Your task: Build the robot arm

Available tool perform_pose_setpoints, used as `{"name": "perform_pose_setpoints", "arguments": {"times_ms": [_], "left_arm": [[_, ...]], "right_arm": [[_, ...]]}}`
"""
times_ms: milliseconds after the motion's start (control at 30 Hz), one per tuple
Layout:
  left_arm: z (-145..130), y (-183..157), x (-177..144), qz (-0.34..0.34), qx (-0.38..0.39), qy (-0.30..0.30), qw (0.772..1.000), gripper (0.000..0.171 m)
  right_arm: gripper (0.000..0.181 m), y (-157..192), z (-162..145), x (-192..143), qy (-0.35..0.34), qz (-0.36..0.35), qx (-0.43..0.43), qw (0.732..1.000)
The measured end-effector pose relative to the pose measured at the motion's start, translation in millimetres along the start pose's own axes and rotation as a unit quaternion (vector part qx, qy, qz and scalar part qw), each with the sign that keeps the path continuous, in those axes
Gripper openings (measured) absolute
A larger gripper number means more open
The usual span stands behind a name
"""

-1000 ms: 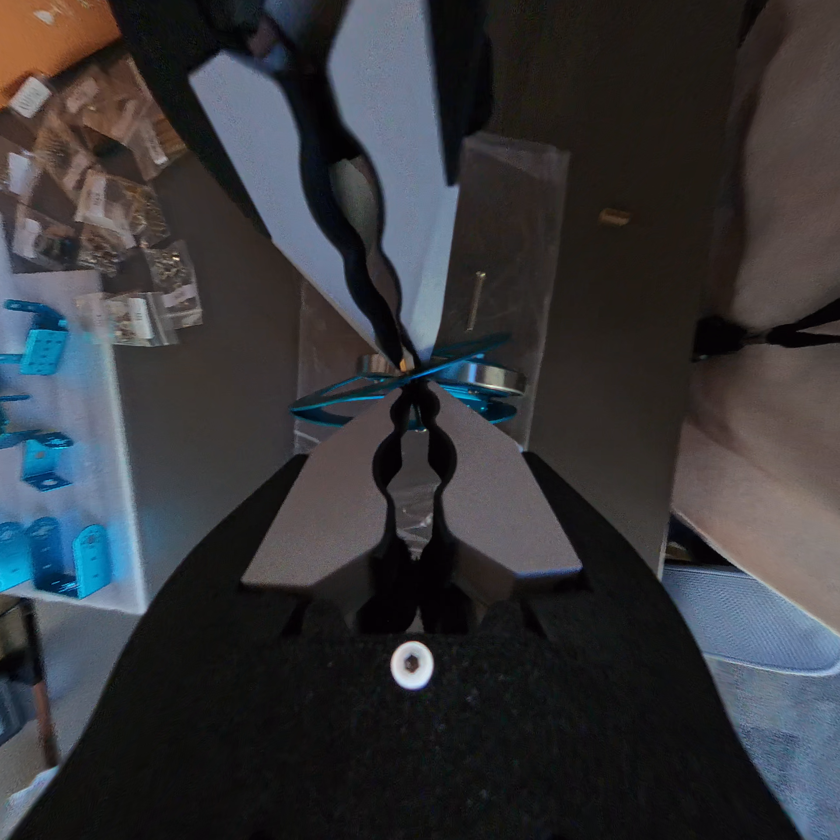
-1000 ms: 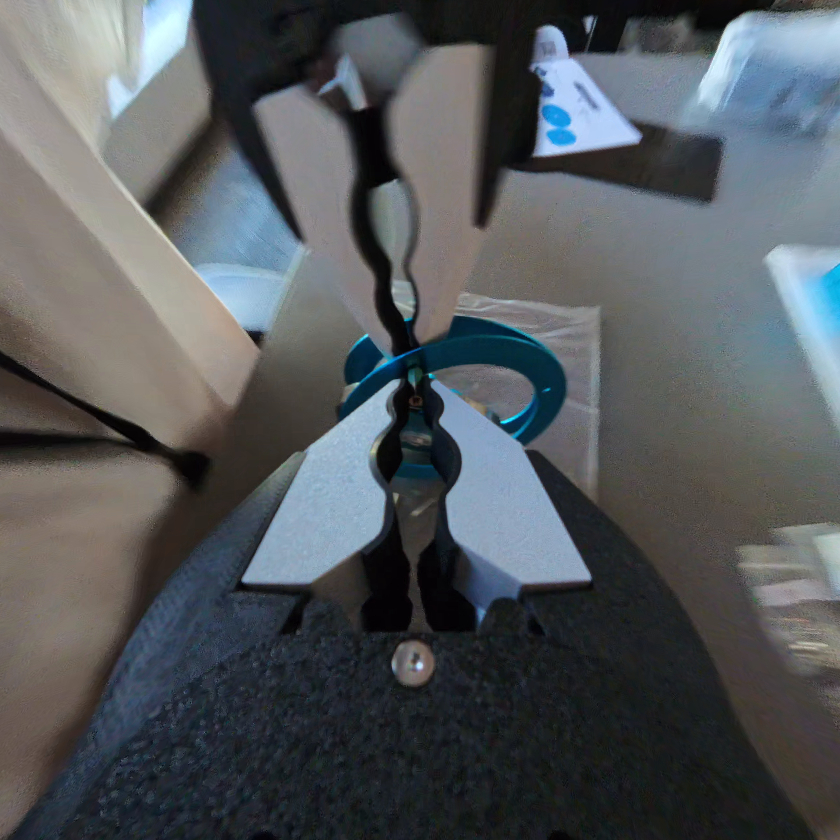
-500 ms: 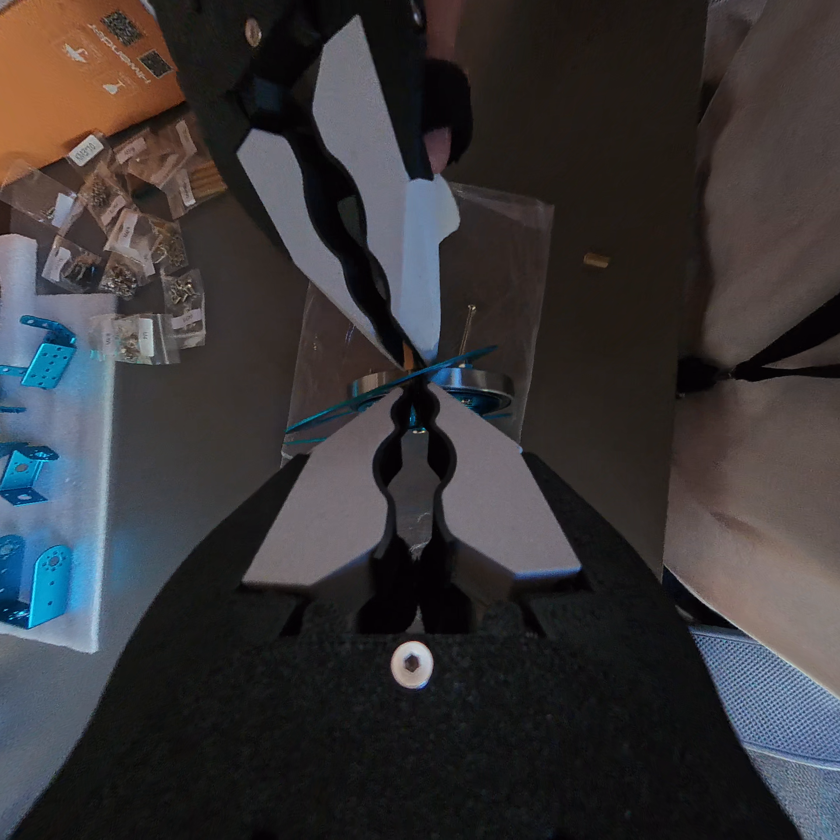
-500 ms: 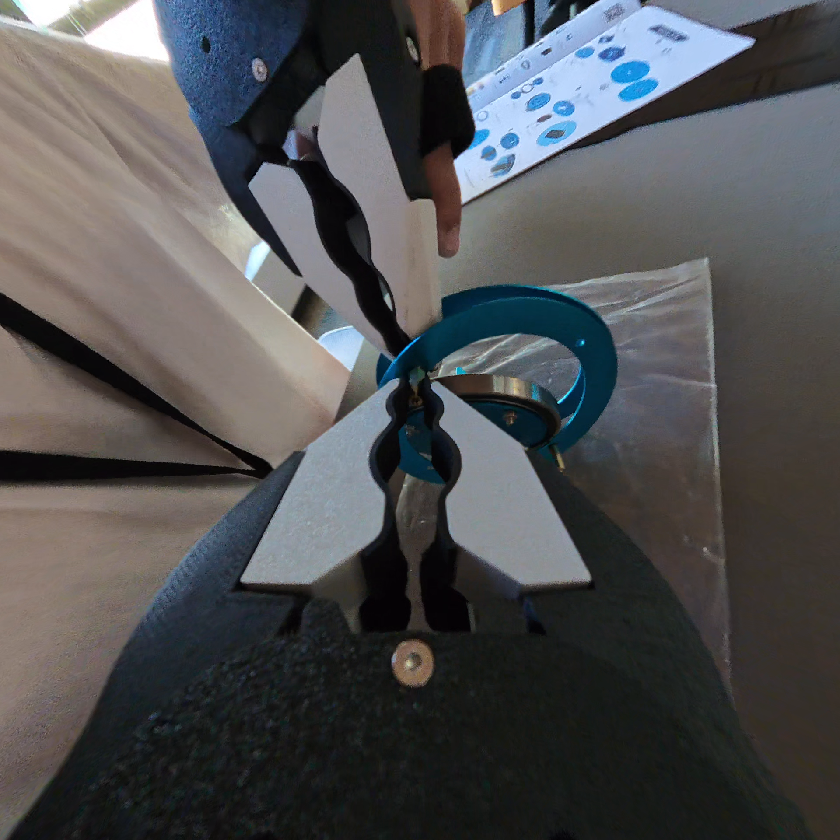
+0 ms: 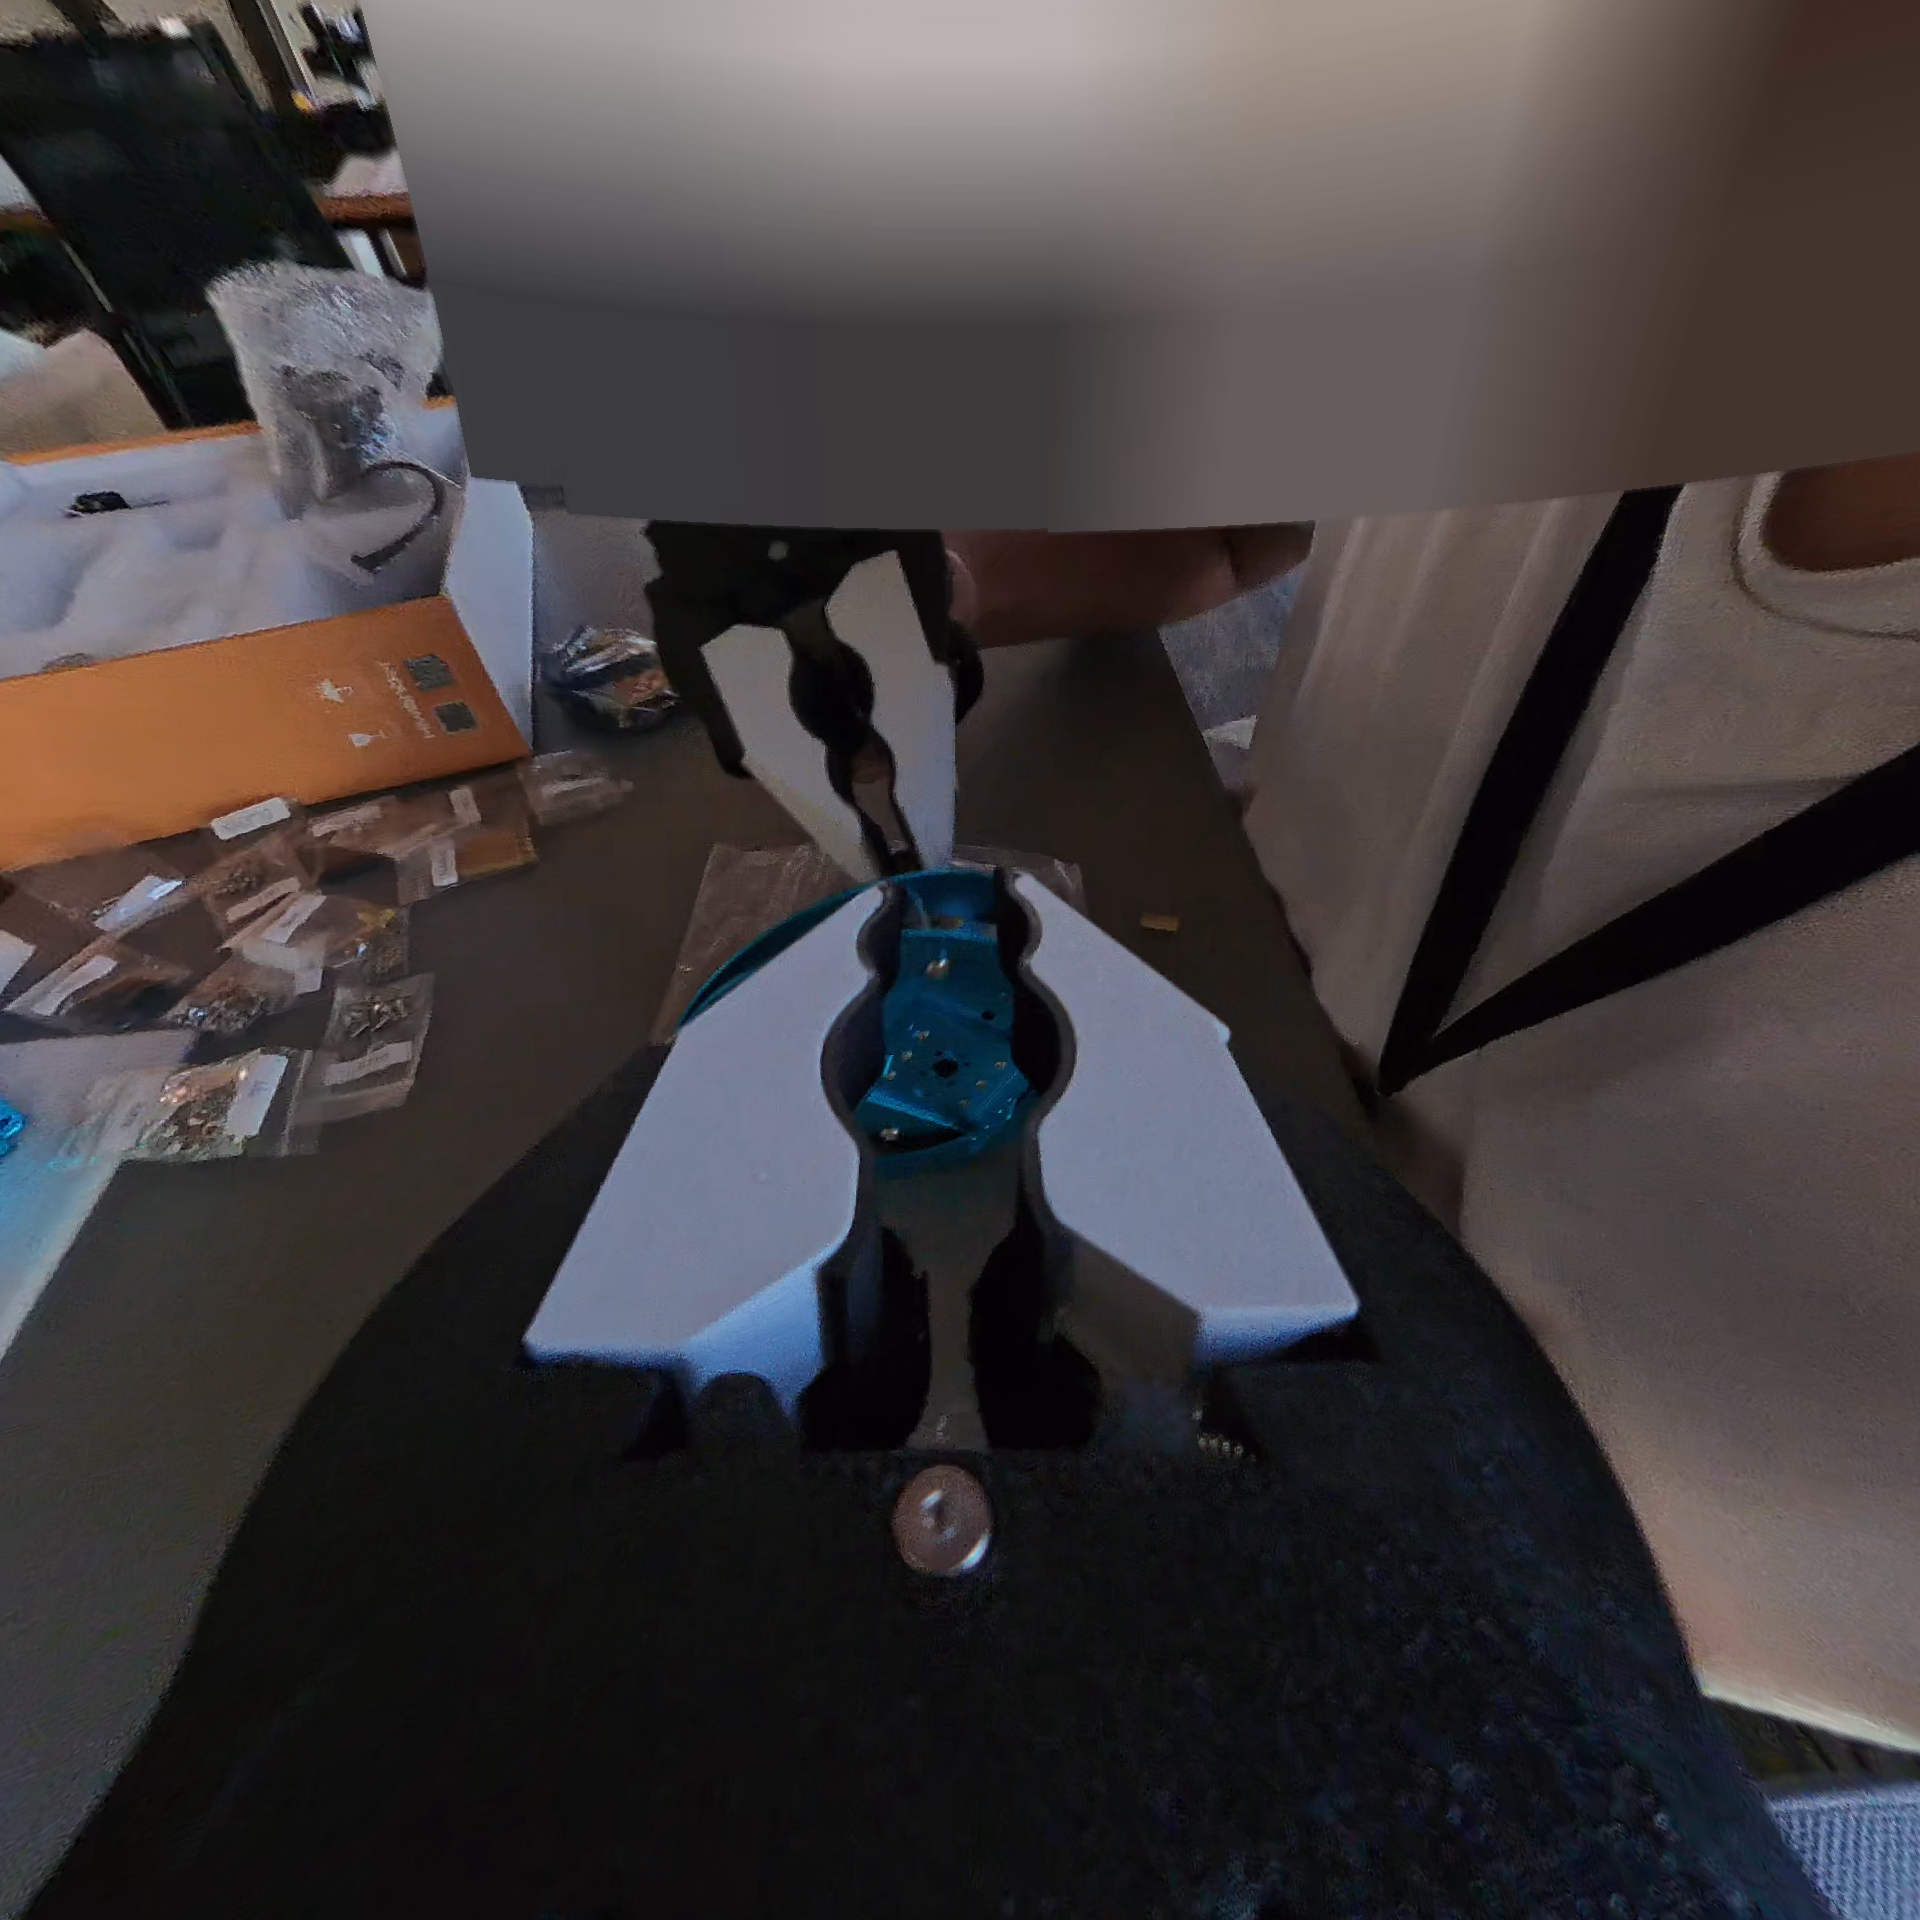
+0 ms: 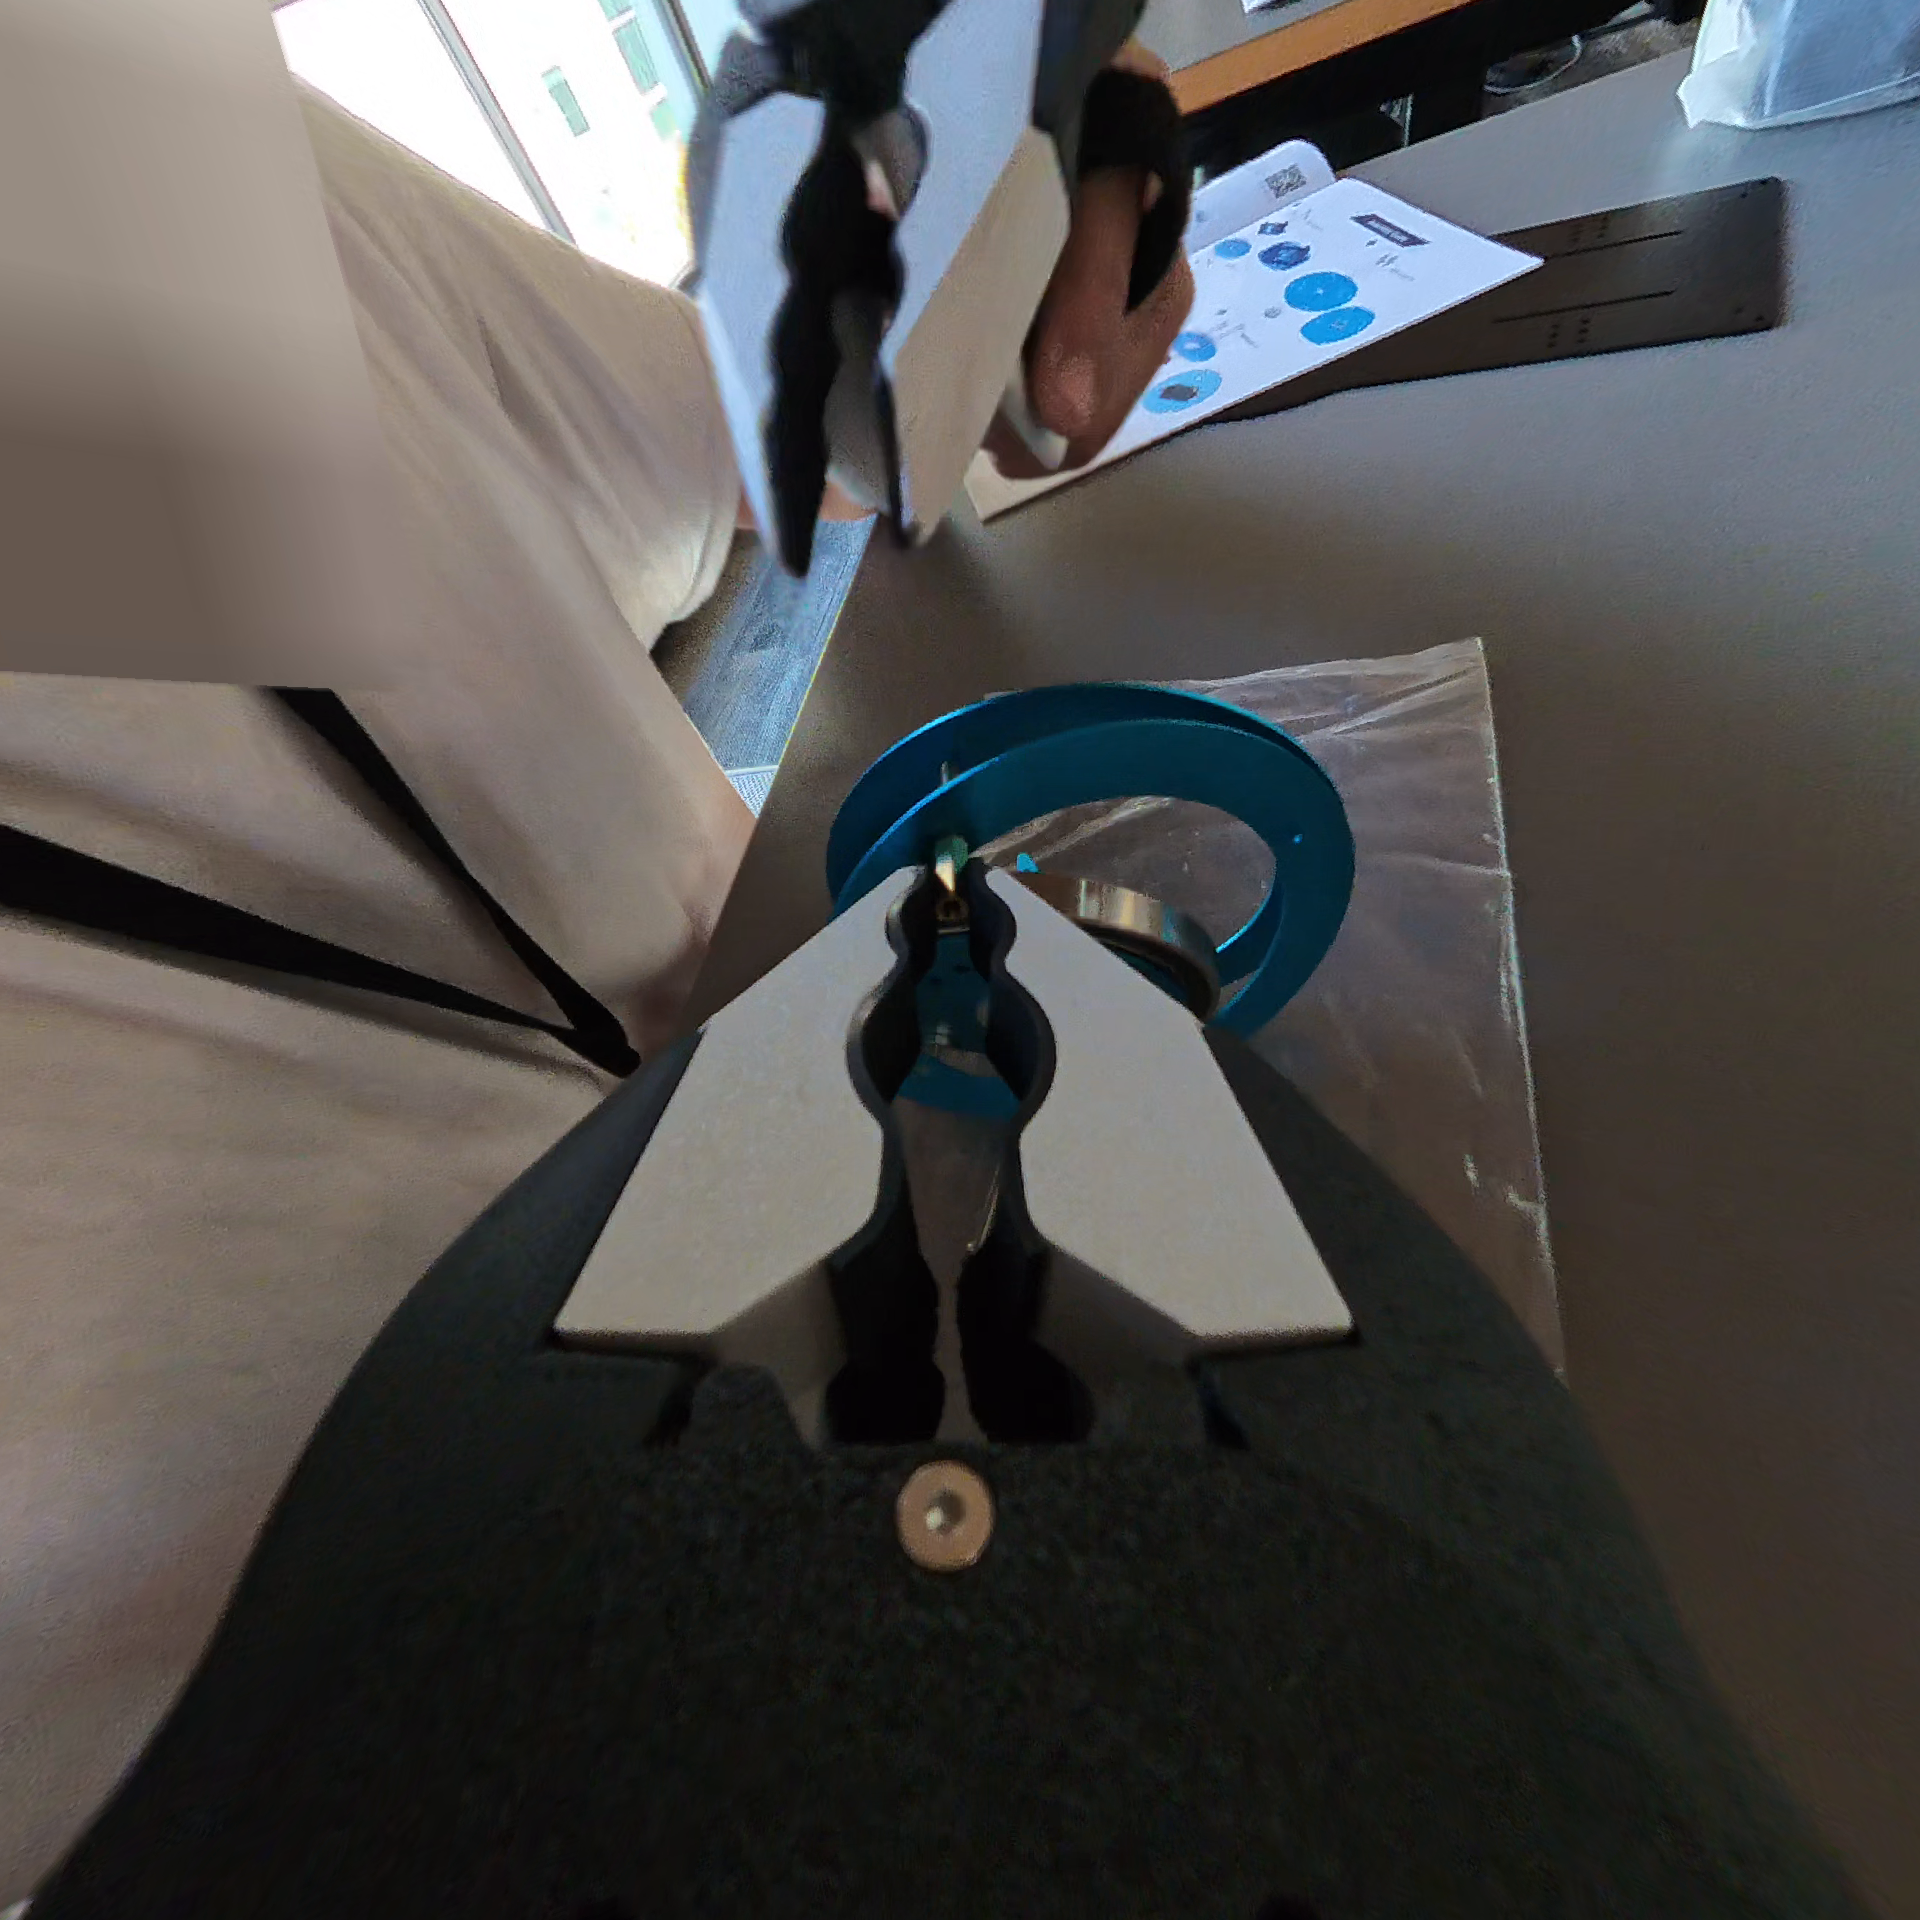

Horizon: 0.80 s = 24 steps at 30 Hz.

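My right gripper [image 6: 951,885] pinches a small brass post [image 6: 948,869] on the blue ring [image 6: 1195,758], over the plastic bag [image 6: 1434,935] near the table's [image 6: 1662,623] edge. My left gripper [image 5: 945,896], narrowly parted, holds nothing.

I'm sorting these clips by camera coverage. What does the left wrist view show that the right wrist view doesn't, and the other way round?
Only the left wrist view shows the orange box and the small bags of screws.

Only the right wrist view shows the printed sheet, the black strip and the window.

Both show the blue rings, the clear bag, the grey table and the person's beige shirt.
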State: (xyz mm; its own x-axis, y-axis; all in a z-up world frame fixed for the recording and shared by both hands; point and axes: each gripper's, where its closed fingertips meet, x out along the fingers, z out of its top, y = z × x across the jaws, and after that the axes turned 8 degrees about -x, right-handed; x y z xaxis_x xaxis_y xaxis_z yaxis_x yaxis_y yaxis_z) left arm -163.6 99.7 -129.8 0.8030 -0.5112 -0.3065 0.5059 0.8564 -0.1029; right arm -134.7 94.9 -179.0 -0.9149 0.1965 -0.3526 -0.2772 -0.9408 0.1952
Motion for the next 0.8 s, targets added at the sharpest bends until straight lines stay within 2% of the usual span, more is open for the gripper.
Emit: {"name": "perform_pose_setpoints", "arguments": {"times_ms": [67, 200, 500, 800], "left_arm": [[-11, 13, -5, -0.002, -0.018, -0.028, 0.999, 0.017], [-28, 15, 5, -0.002, -0.027, -0.048, 0.998, 0.018], [-36, 11, 19, 0.048, 0.029, -0.044, 0.997, 0.018], [-36, 6, 24, 0.045, 0.042, -0.052, 0.997, 0.006]], "right_arm": [[0.003, -1, -1, -3, -0.014, 0.001, 0.012, 1.000], [0.004, -1, -1, -2, -0.023, 0.007, 0.022, 0.999], [0.004, -3, 0, 2, -0.015, -0.004, 0.018, 1.000], [0.004, 2, 0, 9, -0.014, 0.008, 0.021, 1.000]]}}
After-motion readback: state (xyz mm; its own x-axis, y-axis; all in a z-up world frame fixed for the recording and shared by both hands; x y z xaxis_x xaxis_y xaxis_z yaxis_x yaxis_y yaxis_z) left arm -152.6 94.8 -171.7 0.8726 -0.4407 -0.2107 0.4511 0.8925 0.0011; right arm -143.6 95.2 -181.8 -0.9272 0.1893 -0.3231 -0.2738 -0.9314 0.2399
